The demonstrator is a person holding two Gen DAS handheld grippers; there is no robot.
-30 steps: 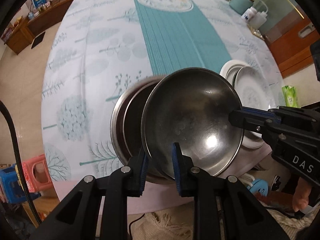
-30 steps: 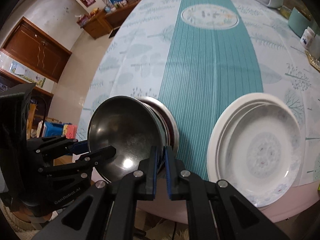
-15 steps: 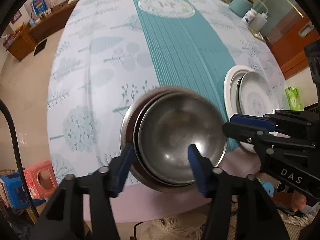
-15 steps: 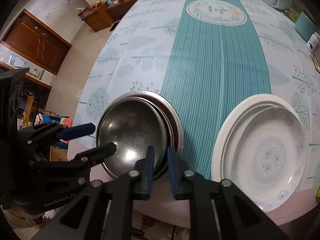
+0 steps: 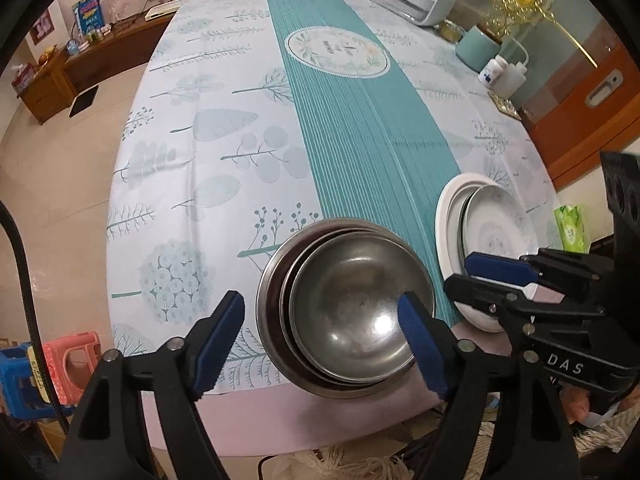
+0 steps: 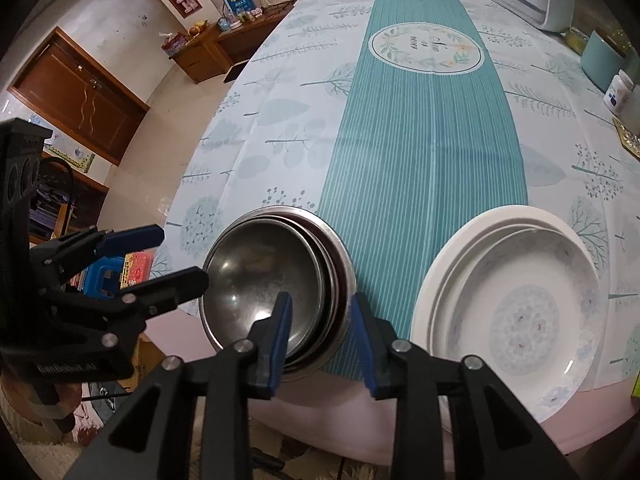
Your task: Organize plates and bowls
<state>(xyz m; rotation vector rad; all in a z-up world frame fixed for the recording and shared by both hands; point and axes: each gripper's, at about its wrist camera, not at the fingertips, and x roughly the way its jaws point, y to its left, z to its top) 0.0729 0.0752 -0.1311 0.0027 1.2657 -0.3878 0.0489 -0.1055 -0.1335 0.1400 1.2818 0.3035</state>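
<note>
A stack of steel bowls (image 5: 352, 312) sits nested near the near edge of the desk (image 5: 224, 128), half on the teal runner (image 5: 360, 128) and half on the leaf-printed cloth. The left gripper (image 5: 320, 334) hovers over it with its fingers (image 5: 218, 340) spread wide, one each side of the stack's near rim, pressing on nothing; they have just been opening. The right gripper (image 6: 320, 334) has also just been opening, and its fingers straddle the stack's right rim (a clear gap shows on both sides). Just right of the bowls, apart from them, lies a stack of white plates (image 6: 516, 312), the top one flower-patterned.
</note>
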